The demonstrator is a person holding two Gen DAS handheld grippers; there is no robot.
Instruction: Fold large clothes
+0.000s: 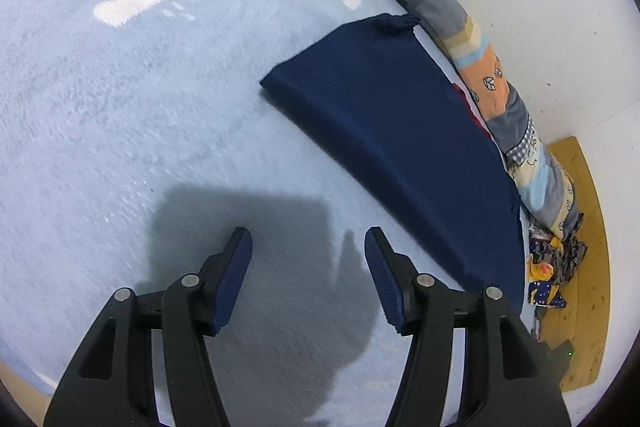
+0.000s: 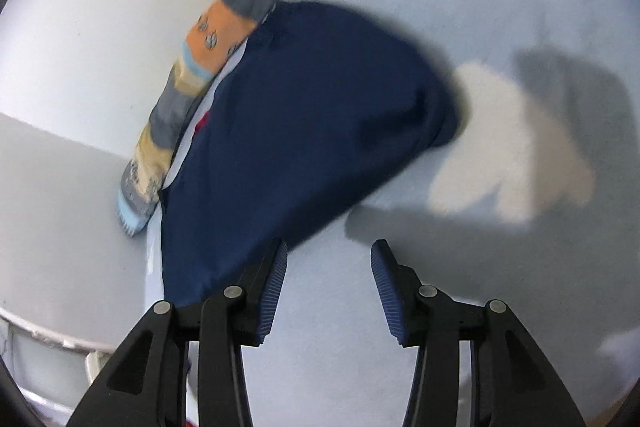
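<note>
The navy garment (image 1: 400, 147) lies folded into a flat slab on the pale blue cloud-print bedsheet (image 1: 120, 127), out toward two o'clock from the left gripper (image 1: 308, 241) and pressed along its far side against the patchwork bolster (image 1: 448, 11) by the wall; something red shows just under its far edge. In the right wrist view the same garment (image 2: 312, 115) fills the ground from ten to one o'clock, somewhat blurred. It looks soft, limp and light, thick where layers stack, so it would likely sag and slide open if lifted by one point; the rounded folded edge at the near side, or a corner where all layers meet, seems the safest hold, pinching every layer together. The left gripper has its jaws spread wide with nothing between them, hovering over bare sheet, clear of the cloth. The right gripper (image 2: 329, 247) is equally spread and empty; its left finger (image 2: 276, 279) overlaps the garment's near corner, contact uncertain
</note>
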